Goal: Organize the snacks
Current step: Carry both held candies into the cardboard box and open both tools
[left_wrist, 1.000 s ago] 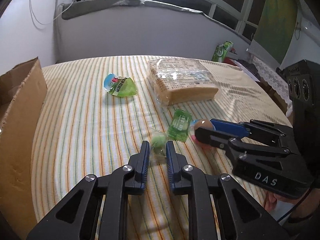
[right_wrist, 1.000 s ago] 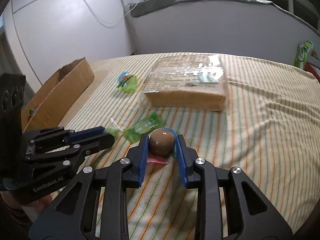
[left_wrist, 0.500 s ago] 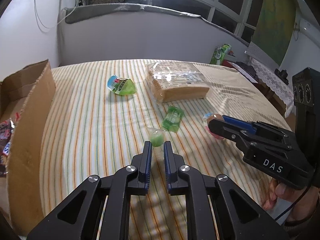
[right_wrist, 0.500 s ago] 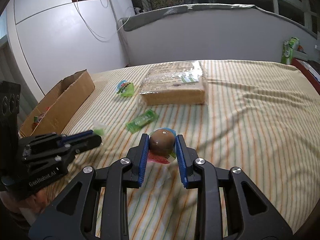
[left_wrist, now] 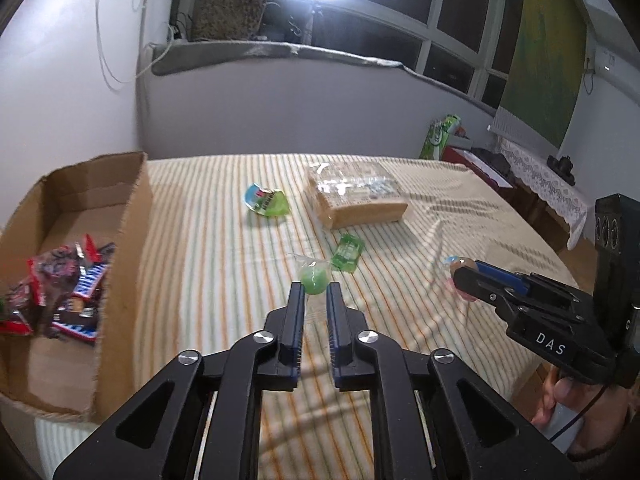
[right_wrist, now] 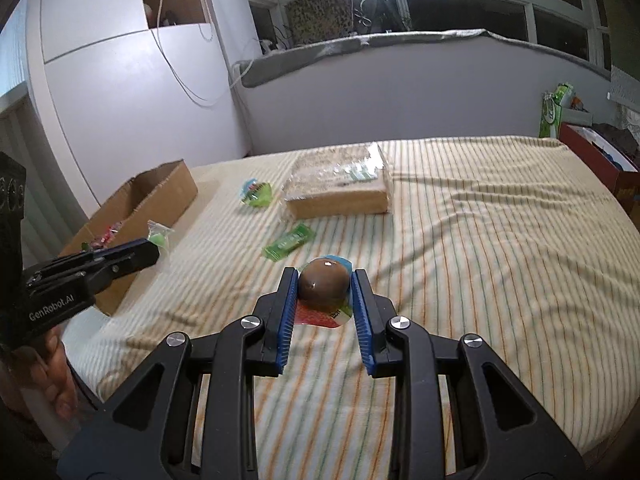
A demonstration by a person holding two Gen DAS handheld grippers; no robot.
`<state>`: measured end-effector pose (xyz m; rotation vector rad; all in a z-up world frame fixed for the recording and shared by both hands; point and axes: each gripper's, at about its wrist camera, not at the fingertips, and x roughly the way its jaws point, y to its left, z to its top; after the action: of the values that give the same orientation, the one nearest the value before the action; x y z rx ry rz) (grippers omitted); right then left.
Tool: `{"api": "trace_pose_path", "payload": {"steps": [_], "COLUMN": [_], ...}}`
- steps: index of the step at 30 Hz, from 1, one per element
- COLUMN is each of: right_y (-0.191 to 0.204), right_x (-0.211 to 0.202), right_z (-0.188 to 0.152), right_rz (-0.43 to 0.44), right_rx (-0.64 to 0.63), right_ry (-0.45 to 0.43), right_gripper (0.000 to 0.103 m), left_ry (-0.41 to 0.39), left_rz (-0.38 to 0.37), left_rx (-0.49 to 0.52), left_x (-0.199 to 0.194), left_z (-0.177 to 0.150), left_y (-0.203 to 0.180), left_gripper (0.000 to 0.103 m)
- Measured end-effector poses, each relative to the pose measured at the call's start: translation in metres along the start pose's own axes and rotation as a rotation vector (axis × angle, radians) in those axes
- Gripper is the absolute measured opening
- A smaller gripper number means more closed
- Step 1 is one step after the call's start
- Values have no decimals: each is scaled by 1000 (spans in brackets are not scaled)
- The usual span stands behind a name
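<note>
My left gripper (left_wrist: 314, 294) is shut on a small green jelly candy (left_wrist: 313, 276) in clear wrap and holds it above the striped cloth; it also shows in the right wrist view (right_wrist: 157, 235), near the cardboard box (right_wrist: 152, 196). My right gripper (right_wrist: 325, 280) is shut on a brown round snack cup (right_wrist: 323, 283) with a red and blue lid, also held up; it shows in the left wrist view (left_wrist: 460, 265). The box (left_wrist: 132, 216) at the left holds several red and blue snack packs (left_wrist: 68, 280).
On the striped cloth lie a wrapped bread loaf (left_wrist: 356, 196), a green jelly cup (left_wrist: 267, 202) and a flat green packet (left_wrist: 348, 252). A green bag (left_wrist: 442, 136) stands at the far right edge. A wall lies behind the table.
Both grippers have risen and drawn back from the cloth with their snacks. The left one has swung left toward the box, whose inside now shows.
</note>
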<state>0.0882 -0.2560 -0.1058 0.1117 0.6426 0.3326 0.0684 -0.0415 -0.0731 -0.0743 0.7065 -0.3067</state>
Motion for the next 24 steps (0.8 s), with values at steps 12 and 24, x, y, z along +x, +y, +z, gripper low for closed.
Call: {"api": "trace_pose_path", "payload": {"steps": [12, 24], "right_y": [35, 111], "right_x": [-35, -21], "right_z": [31, 49], "right_rz": [-9, 32], "right_rx": [-74, -200], "right_ry": [-87, -67], "right_gripper": [28, 28], "left_ry": [-143, -240], "left_rz": [24, 52], "left_rx": [-1, -82], "left_x": [-59, -99], "left_z": [21, 23], "left_y": [5, 50], "left_gripper": [9, 9]}}
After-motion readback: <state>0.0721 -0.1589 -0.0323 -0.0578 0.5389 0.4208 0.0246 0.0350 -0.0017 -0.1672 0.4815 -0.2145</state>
